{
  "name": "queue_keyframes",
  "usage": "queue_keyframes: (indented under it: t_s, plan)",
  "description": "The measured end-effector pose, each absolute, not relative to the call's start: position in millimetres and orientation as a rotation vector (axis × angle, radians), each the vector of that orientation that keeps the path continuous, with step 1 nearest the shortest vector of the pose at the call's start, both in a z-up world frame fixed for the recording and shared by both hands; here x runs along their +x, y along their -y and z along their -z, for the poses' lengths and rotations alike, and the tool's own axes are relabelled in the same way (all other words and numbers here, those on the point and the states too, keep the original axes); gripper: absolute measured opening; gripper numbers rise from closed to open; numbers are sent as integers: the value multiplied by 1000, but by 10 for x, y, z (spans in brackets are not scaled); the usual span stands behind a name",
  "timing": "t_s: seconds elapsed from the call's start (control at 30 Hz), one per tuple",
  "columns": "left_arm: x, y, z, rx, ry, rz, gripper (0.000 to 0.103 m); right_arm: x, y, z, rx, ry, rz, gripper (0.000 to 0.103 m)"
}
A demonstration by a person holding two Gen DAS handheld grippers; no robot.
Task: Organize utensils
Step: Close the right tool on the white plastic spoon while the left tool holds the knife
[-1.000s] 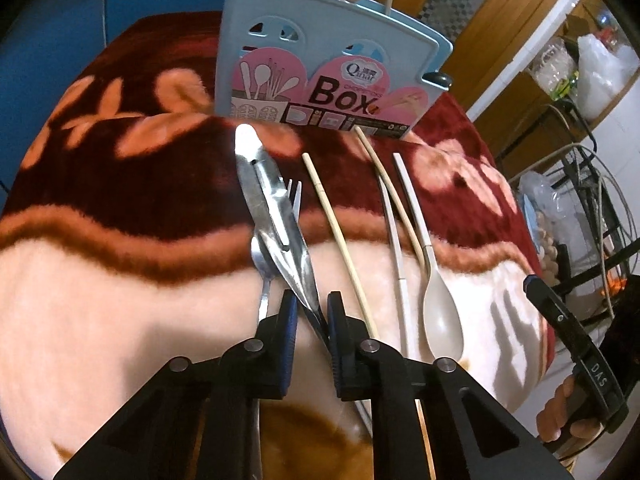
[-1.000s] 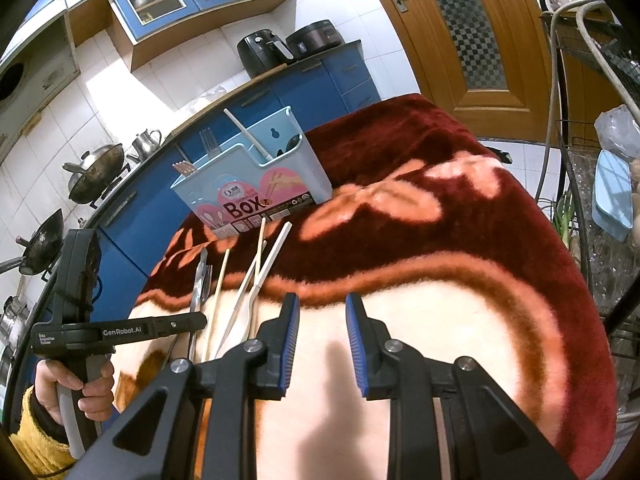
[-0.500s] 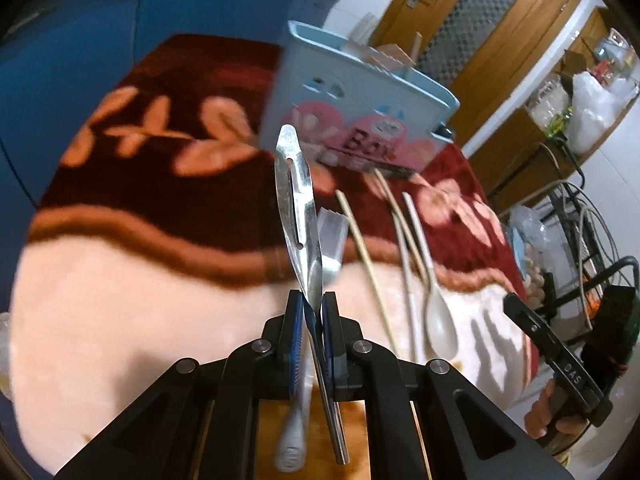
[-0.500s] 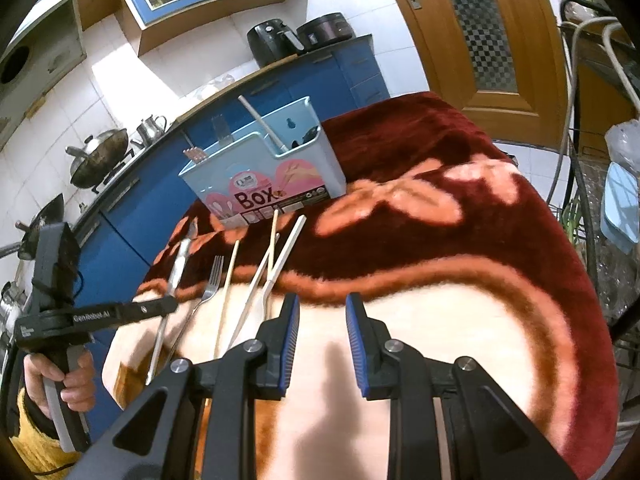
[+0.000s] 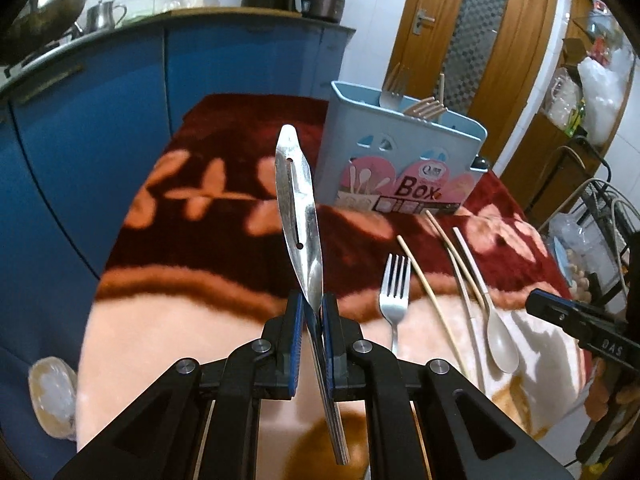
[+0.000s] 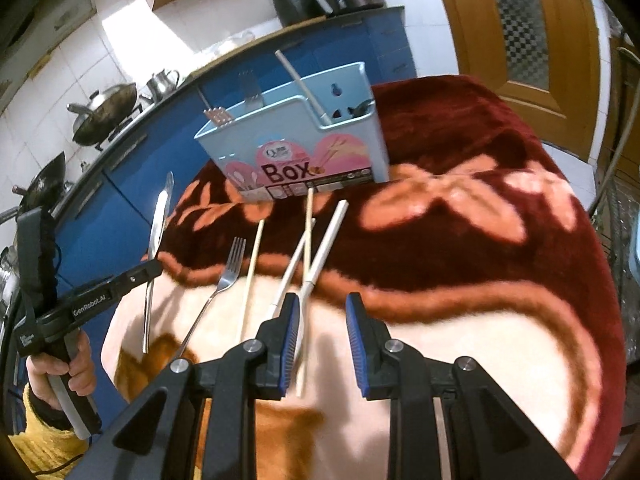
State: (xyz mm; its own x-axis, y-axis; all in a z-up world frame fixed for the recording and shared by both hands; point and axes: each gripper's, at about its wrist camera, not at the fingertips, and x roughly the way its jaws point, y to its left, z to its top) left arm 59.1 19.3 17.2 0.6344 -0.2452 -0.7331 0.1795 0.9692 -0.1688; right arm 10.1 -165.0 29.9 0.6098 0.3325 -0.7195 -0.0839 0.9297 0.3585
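My left gripper [image 5: 311, 312] is shut on a flat steel utensil [image 5: 298, 208] that looks like tongs. It holds the utensil clear of the blanket, tip pointing up toward the left of the light blue utensil box [image 5: 400, 160]. A steel fork [image 5: 395, 292], a bamboo chopstick [image 5: 424, 280], pale chopsticks [image 5: 466, 280] and a beige spoon [image 5: 500, 340] lie on the blanket in front of the box. My right gripper [image 6: 322, 312] is open and holds nothing, low over the near end of the spoon's handle [image 6: 326, 240]. In the right wrist view, the box [image 6: 304, 152] holds a fork, chopsticks and a white handle.
A dark red and peach blanket [image 6: 460, 184] covers the table. Blue cabinets [image 5: 100, 128] with woks and a kettle stand behind it. A wooden door [image 5: 472, 40] and a wire rack [image 5: 600, 220] are on the right. A hand in a yellow sleeve [image 6: 64, 372] holds the left gripper.
The left gripper closed on the steel utensil and lifted it off the blanket, uncovering the fork. The right gripper moved in over the spoon and chopsticks.
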Motion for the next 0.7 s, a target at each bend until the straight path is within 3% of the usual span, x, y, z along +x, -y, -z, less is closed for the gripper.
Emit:
queue_keyframes:
  t_s: [0.7]
  plan:
    - [654, -224, -224, -73, -775, 263, 9, 838, 1623, 10, 445, -1128, -259, 26]
